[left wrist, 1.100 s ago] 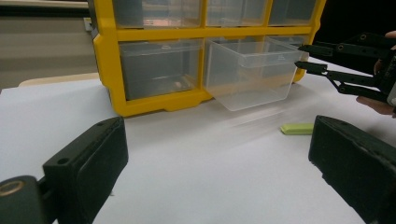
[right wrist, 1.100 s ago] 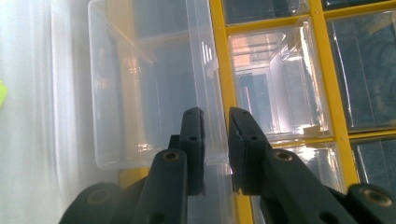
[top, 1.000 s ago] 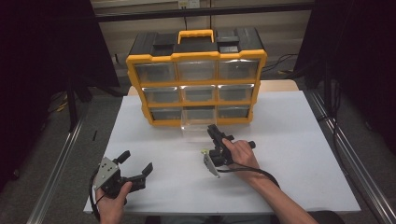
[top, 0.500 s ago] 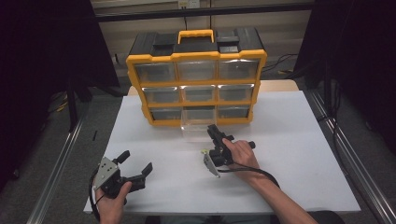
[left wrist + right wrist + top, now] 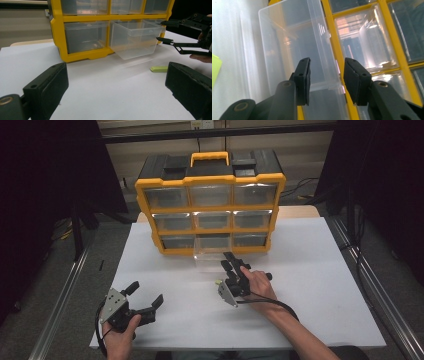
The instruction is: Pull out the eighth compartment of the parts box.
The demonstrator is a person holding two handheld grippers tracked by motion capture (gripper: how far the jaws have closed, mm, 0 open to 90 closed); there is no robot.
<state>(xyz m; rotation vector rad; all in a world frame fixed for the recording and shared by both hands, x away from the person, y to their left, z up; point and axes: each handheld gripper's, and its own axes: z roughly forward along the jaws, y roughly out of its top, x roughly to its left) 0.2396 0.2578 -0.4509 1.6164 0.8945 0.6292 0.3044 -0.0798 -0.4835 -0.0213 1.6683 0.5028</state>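
A yellow and black drawer cabinet [image 5: 210, 182] stands at the back of the white table. Its bottom middle clear drawer [image 5: 212, 255] is pulled partway out and looks empty [image 5: 135, 37]. My right gripper [image 5: 231, 261] reaches to the drawer's front; its jaws have just been opening and stand apart on either side of the drawer's front lip [image 5: 329, 86], with the pads off it. A small green piece [image 5: 159, 69] lies flat on the table near the drawer. My left gripper [image 5: 146, 297] rests at the table's near left, open wide and holding nothing.
The other clear drawers [image 5: 212, 195] sit shut in the cabinet frame. The white table sheet [image 5: 310, 270] runs wide to the right of the right hand. Metal rails [image 5: 360, 285] border the table on both sides, and a dark stand [image 5: 77, 230] is at the left.
The right gripper's jaws have spread apart at the drawer's front. Both hands and the drawer stay where they were.
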